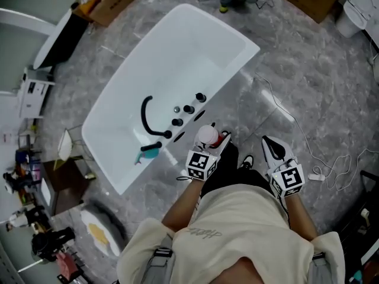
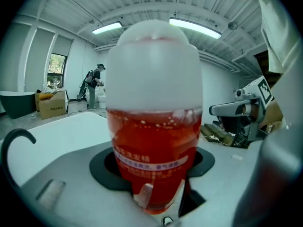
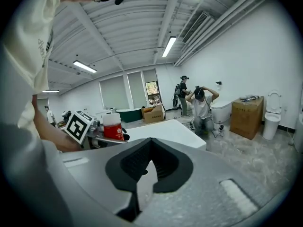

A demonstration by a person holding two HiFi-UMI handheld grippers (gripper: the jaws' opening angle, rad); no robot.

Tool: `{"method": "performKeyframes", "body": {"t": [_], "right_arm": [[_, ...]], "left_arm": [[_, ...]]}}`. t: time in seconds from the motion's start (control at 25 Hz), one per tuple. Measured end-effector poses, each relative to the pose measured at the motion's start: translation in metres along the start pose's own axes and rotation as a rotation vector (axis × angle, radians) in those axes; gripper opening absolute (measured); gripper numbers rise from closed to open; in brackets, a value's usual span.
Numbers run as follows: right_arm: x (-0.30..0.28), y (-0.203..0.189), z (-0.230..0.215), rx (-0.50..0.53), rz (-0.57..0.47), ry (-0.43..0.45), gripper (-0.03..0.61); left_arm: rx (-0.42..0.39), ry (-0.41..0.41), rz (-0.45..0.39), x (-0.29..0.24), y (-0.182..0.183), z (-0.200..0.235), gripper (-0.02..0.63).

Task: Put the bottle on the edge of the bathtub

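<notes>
Left gripper (image 1: 214, 142) clamps the upright bottle (image 1: 207, 135) — tub rim (image 1: 220, 93) lies just beyond, far-left; right gripper (image 1: 273, 149) — jaws together, empty — is farther off.

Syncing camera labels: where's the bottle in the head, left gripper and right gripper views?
Head view: lower centre, the bottle in the left gripper's jaws, just off the bathtub's near rim.
Left gripper view: fills the centre, between the jaws.
Right gripper view: small, left of middle, beside a marker cube.
Shared landmark: the white bathtub, visible in all three.
</notes>
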State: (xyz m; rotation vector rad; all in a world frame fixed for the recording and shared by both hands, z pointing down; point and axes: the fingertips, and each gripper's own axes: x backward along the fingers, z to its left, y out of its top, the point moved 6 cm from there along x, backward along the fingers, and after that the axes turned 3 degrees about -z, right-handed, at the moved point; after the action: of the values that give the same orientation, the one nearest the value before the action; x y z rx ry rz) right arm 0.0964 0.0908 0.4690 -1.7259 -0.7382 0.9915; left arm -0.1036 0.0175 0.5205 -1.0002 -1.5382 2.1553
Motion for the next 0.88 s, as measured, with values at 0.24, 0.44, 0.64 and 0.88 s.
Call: {"method": "performKeyframes", "body": {"t": [0.24,0.44,0.64,0.88], "right_arm": [[-0.031,0.028,-0.019,0.040,0.076,-0.033,0.000],[-0.065,0.047,-0.034,0.040,0.137,-0.039,0.000],[-0.105,0.043,-0.045,0.004,0.154,-0.039,0.000],[-0.127,0.008,-0.066,-0.066,0.219,-0.003,0.001]], "left_arm": [[-0.016,0.035,-0.006,-0.059,-0.003,0.047,0.301],[-0.024,0.057,0.008,-0.105,-0.006,0.077,0.302],[0.005,0.148,0.030,-0.151,-0.015,0.124,0.302],[0.064,0.293,0.040,-0.186,-0.034,0.160,0.302]]}}
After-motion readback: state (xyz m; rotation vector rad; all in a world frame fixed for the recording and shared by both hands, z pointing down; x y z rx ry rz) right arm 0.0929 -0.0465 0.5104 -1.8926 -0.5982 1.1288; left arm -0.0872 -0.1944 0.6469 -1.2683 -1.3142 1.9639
